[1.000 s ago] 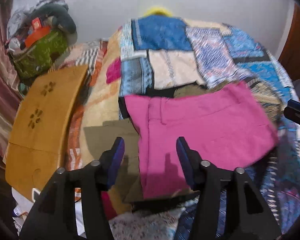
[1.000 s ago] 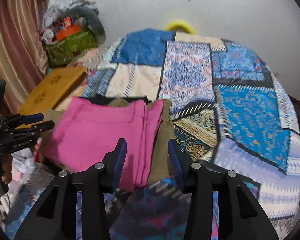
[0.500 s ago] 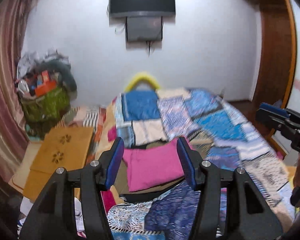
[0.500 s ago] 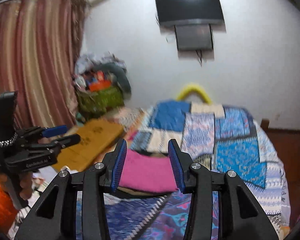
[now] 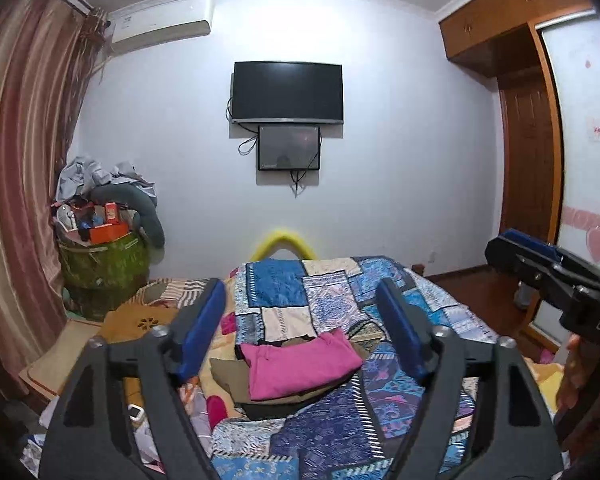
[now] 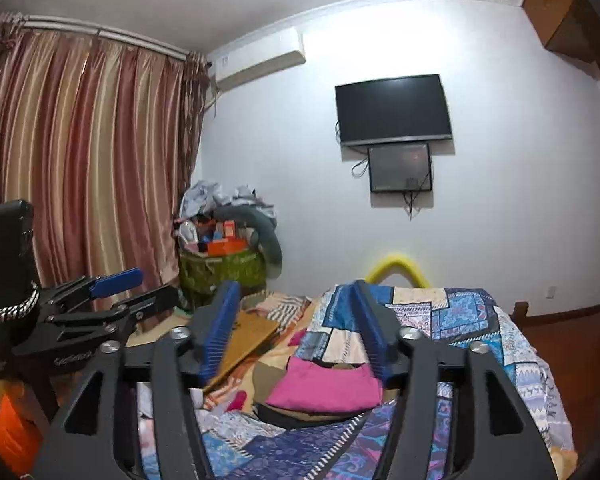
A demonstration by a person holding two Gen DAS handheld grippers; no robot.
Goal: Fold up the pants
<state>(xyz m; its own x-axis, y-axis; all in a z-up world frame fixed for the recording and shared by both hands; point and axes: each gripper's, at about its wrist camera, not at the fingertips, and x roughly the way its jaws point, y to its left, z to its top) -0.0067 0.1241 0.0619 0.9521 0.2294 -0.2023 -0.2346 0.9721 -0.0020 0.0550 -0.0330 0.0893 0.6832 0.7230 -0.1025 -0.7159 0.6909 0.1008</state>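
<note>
Now farther from folded pants (image 5: 300, 364).

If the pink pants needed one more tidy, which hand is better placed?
Neither clearly: the left gripper and right gripper both hang open, well back from the folded pink pants.

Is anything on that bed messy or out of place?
The pink pants look neatly folded on a small pile of folded clothes, but the patchwork bedspread is rumpled around it, and a wooden board lies tilted along the bed's edge.
</note>
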